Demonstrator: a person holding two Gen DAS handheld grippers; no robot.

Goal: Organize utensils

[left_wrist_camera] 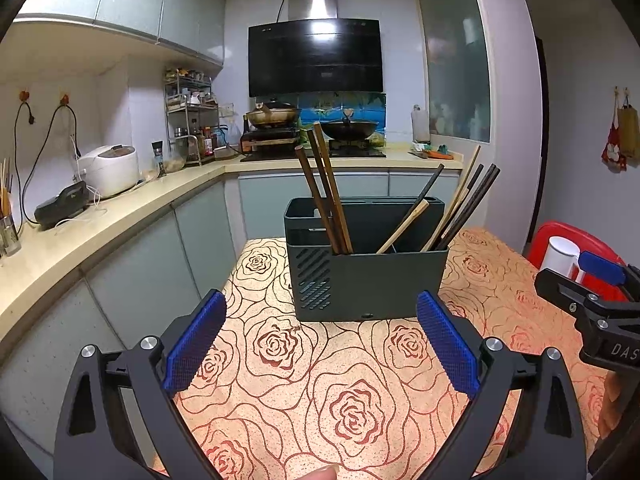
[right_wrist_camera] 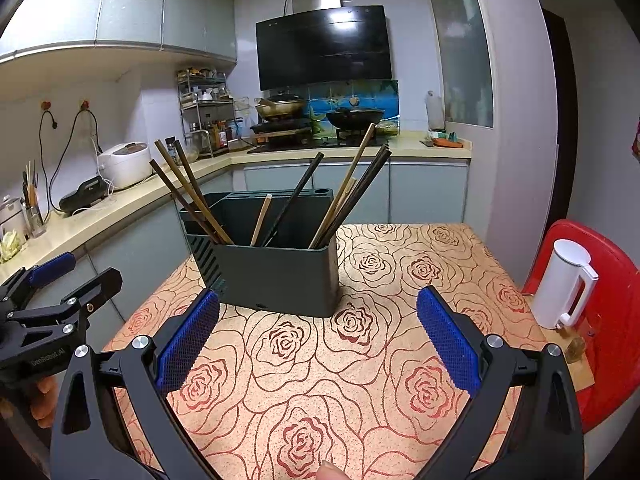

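**Both grippers hanging back, chopsticks sitting in the caddy**

Left wrist view first: the left gripper [left_wrist_camera: 318, 344] has its blue-padded jaws spread wide with nothing between them, hovering over the desk with the rose-patterned tablecloth [left_wrist_camera: 344, 400]. Straight ahead, a bit beyond the fingertips, stands the dark grey rectangular plastic utensil holder [left_wrist_camera: 368, 276]. Three brown wooden chopsticks [left_wrist_camera: 324, 188] lean in its left compartment, a paler one and a black one sit in the middle, and a bunch of dark and light sticks [left_wrist_camera: 464, 204] lean out to the right. The right gripper [left_wrist_camera: 592, 292] pokes in from the right edge.

Right wrist view: the right gripper has its jaws wide apart too, empty, holder dead ahead on the cloth. The left gripper shows at the left edge, also parted. A white plastic kettle [right_wrist_camera: 564, 284] stands off to the right, in front of a red plastic chair [right_wrist_camera: 612, 320].
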